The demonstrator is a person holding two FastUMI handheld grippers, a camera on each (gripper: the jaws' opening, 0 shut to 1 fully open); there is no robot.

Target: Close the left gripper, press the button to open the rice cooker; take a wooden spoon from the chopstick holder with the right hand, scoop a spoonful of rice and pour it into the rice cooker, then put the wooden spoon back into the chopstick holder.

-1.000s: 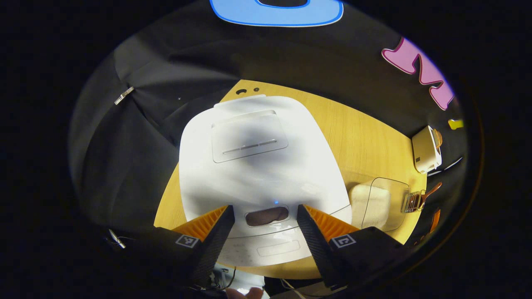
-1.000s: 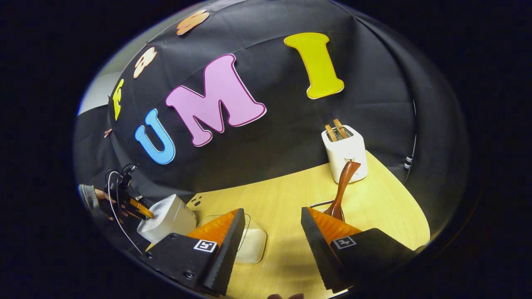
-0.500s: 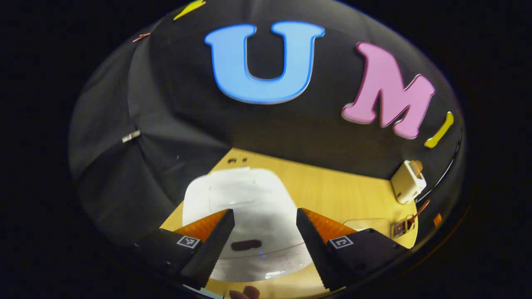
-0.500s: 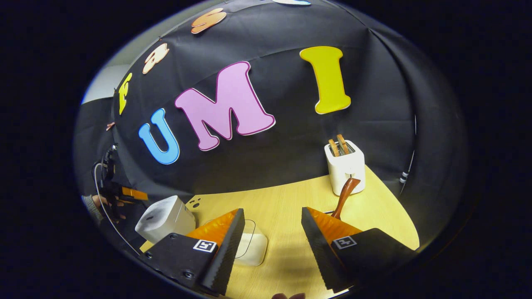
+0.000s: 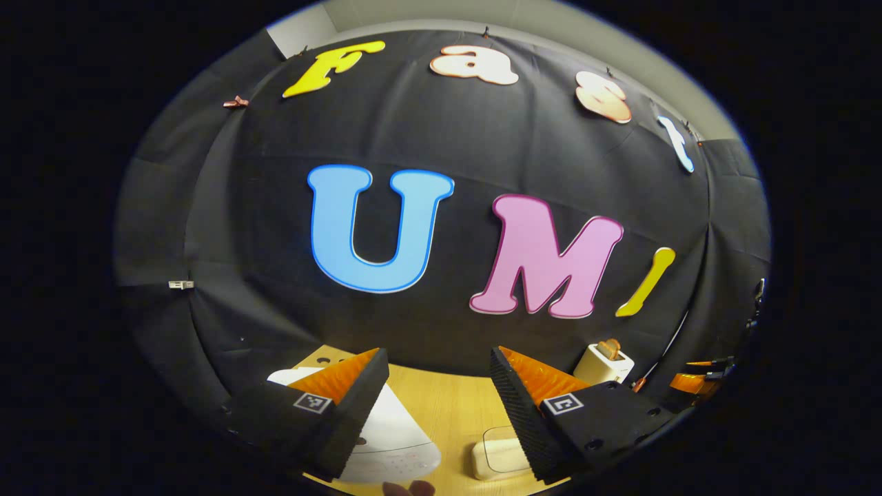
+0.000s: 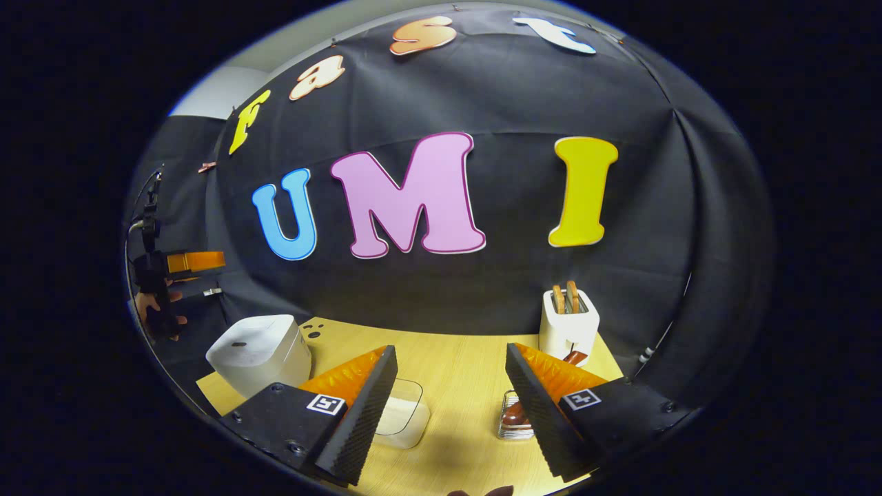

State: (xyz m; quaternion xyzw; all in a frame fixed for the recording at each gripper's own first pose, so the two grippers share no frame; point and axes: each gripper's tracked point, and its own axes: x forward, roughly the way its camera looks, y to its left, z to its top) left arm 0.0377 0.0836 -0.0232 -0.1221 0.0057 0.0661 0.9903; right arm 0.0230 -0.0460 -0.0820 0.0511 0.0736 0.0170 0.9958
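The white rice cooker [image 5: 396, 441] sits with its lid down, low in the left gripper view, partly behind my left finger. My left gripper [image 5: 436, 355] is open and empty, raised well above the cooker and facing the booth wall. From the right gripper view, the rice cooker [image 6: 258, 351] stands at the table's left, and the left gripper [image 6: 219, 260] hovers high above it in a hand [image 6: 157, 306]. My right gripper [image 6: 451, 349] is open and empty. The wooden spoon [image 6: 573, 357] stands in the wire chopstick holder [image 6: 513, 421], just behind my right finger. A clear box of rice [image 6: 405, 417] lies beyond my left finger.
A white toaster [image 6: 568, 320] with two slices stands at the back right of the wooden table [image 6: 455, 372]. In the left gripper view the rice box [image 5: 497, 456] and toaster [image 5: 603, 363] lie to the right, with the other gripper [image 5: 697, 379] at the far right edge.
The left gripper has lifted and tilted up from just over the cooker's lid to face the wall. The right gripper has also pulled back and tilted up. Both stayed open.
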